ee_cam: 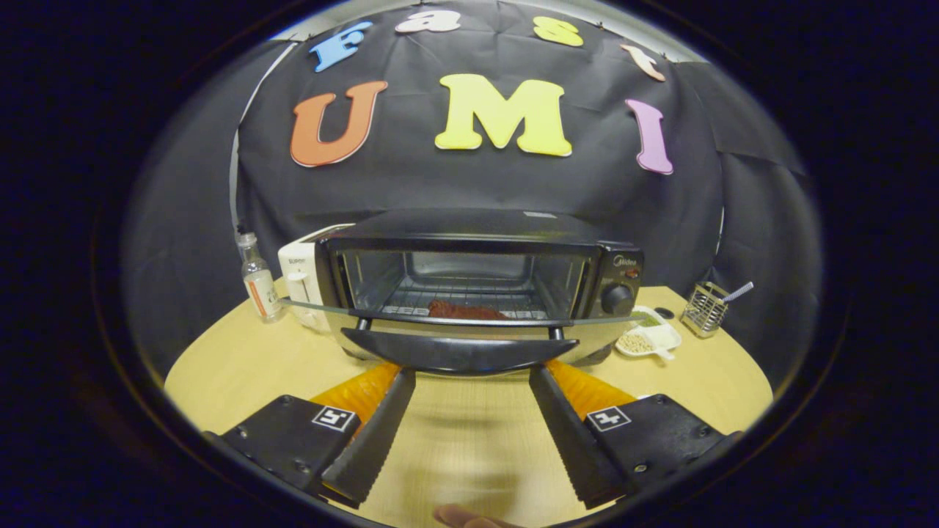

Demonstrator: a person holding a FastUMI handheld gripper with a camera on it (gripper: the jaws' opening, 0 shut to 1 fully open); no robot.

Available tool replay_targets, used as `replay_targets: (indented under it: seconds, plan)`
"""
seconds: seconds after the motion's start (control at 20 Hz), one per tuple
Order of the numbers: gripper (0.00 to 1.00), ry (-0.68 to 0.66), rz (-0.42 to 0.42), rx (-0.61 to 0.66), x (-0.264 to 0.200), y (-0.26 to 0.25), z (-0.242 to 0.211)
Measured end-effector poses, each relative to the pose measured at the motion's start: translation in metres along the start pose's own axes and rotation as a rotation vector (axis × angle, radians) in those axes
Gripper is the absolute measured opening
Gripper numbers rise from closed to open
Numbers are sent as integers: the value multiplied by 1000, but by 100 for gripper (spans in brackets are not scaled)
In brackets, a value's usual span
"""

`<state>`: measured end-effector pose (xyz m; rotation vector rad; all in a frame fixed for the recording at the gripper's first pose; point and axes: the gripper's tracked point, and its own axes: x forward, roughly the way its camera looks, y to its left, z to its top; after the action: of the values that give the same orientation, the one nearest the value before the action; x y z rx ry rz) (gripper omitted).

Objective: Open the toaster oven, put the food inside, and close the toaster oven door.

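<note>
The toaster oven [480, 282] stands on the pale wooden desk [242, 367], straight ahead of the tool [469, 370]. Its body is black with a flat top; a control panel on one side carries a round black knob [617, 298] and a small red mark above it. The glass door [455, 317] is lowered to roughly level, seen nearly edge-on, and the broad black handle [458, 352] along its front edge faces the tool. The cavity is open to view: a wire rack [469, 301] runs across it, and a dark reddish-brown piece of food [466, 310] lies on the rack near the front, about midway across.

The tool is open, its two black ribbed fingers [374, 433] spread wide with nothing between them. Their tips sit just under the ends of the door handle; whether they touch it cannot be told.

Beside the oven, on one side, stand a white appliance [302, 282] and a small clear bottle [258, 277]. On the other side lie a white dish [649, 339] holding pale grains and a wire holder [704, 308] with a utensil in it. A fingertip [462, 518] shows at the near edge, behind the fingers.
</note>
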<state>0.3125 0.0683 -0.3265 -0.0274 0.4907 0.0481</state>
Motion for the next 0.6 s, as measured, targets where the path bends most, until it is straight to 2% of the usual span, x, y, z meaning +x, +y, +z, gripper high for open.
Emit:
replay_targets:
  seconds: [0.25,0.35,0.45,0.6]
  plan:
    - [99,-66,-14,-10,14,-6,43]
    - [100,-134,-11,-12,11,-8,76]
    - [99,-174,16,-37,-1,-7,103]
    - [100,-259,15,-23,-47,-15,145]
